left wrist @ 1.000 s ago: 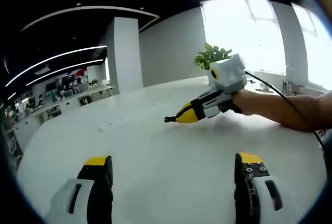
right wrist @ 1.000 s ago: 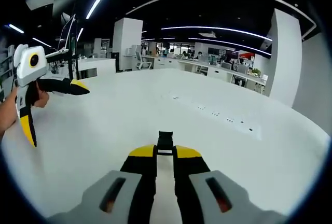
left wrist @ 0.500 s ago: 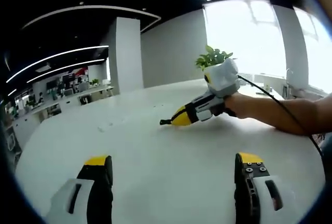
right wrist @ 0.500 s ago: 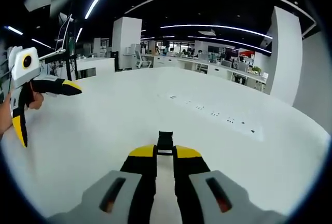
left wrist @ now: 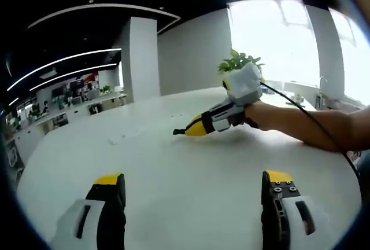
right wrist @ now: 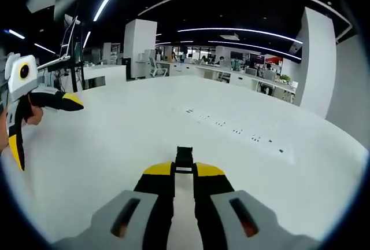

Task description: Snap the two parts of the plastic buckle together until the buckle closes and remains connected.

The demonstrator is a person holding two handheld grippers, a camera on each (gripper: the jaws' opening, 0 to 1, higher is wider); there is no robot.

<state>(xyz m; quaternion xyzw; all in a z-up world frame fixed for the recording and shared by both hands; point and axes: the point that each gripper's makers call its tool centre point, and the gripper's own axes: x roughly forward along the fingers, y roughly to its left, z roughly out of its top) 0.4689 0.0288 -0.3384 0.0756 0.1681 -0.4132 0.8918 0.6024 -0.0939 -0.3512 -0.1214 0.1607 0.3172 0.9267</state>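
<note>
A: Small black buckle part (right wrist: 184, 158), pinched at the very tips of the right gripper (right wrist: 184, 171), poking just past the yellow pads. Other half? Cannot tell where.

B: Left gripper (left wrist: 193, 187) spread wide, holding nothing, poised over the bare white table (left wrist: 173, 163).

A: Worth keeping that pinch firm and the part square to the jaws; best to find the mate, line up straight, press until latched.

B: Black, blocky, details too small to tell.

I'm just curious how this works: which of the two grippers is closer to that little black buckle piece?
The right. The right gripper is shut on the black buckle piece, gripping it at its tips. The left gripper is open and apart from it, holding nothing.
</note>
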